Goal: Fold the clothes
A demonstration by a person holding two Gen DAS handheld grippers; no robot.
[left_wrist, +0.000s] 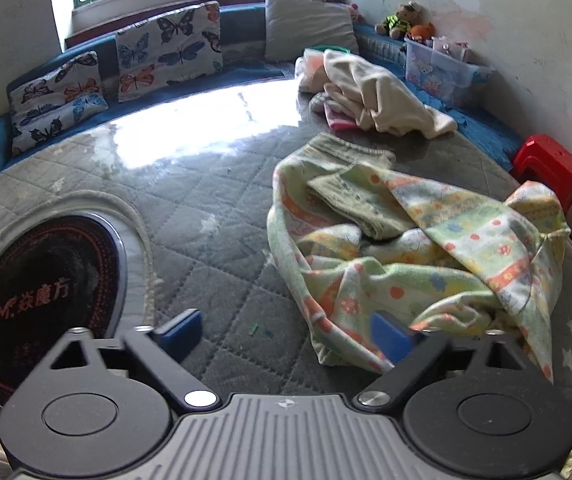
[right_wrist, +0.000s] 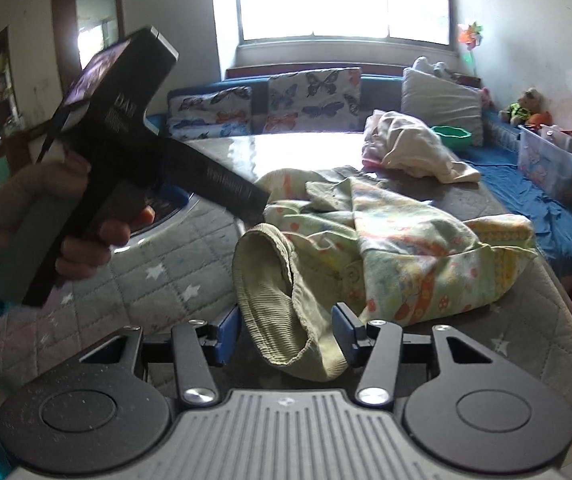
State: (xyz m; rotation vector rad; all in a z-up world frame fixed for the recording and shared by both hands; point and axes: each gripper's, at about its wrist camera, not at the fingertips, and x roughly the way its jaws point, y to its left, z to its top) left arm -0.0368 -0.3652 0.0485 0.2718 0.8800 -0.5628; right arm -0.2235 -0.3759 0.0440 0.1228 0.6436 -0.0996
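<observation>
A crumpled green print garment lies unfolded on the quilted counter, folding barely begun. The right gripper has its jaws apart around the ribbed cuff, not yet closed; closing looks next. The left gripper hangs wide open, empty, beside the garment. Beyond it, a clear bin holds indistinct items.

The crumpled garment lies on the counter. Behind the garment, farther along the counter, sits a heap of clothes. Left of the garment, set into the counter, is a round cooktop. Behind the heap, cushions lean along the bench. Right of the heap a storage box stands on the bench, with a stool right of the garment.
</observation>
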